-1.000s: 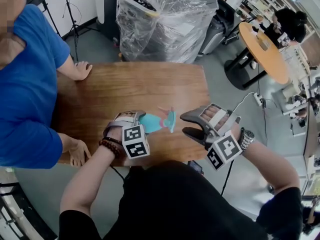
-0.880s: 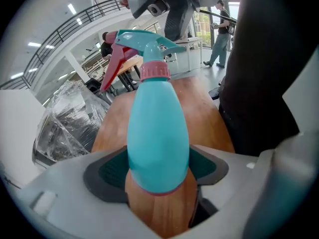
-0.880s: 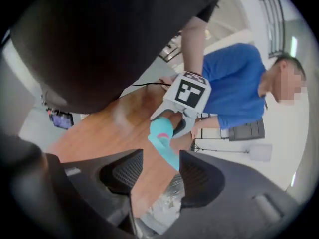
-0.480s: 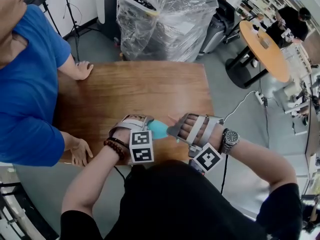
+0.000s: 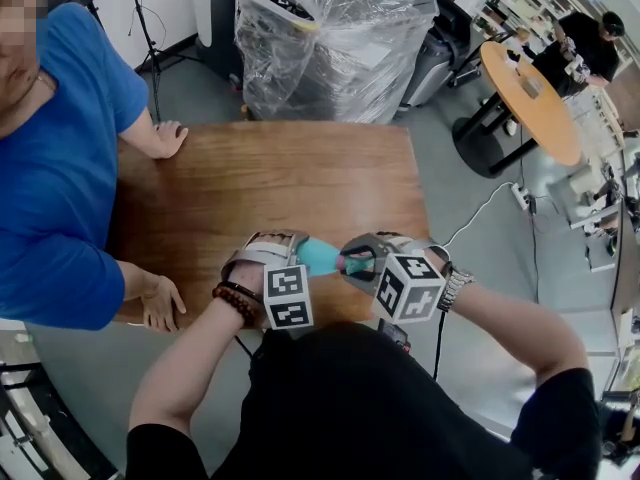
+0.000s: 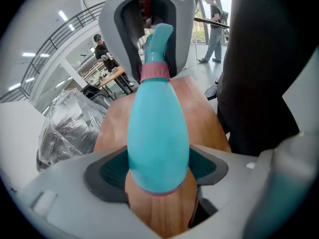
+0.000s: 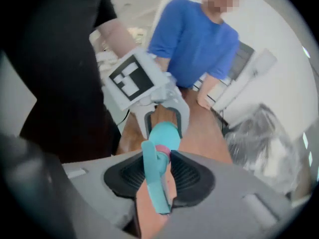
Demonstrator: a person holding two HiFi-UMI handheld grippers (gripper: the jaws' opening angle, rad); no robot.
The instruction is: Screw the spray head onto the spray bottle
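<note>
Since the earlier frames the right tongs [image 5: 362,260] have come in from the right and rolled over. Their jaws have just been closing, and the spray head [image 7: 155,177] is between them.

In the head view, the left tongs [image 5: 292,253] hold the spray bottle [image 5: 318,256] almost level, just above the near edge of the worktop [image 5: 270,168]. Its neck points to the right tongs.

In the left gripper view, both pads press on the fat end of the bottle. The pink collar [image 6: 154,72] sits on the neck, with the head beyond it inside the other jaws.

In the right gripper view, the pads are narrow and closed on the head at the collar, and the trigger hangs toward the camera. Whether the thread is already tight, I cannot tell.

The bottle looks like light, smooth plastic, so I think it may slip or give under a hard squeeze. The best hold for turning is probably the collar, not the thin trigger.
</note>
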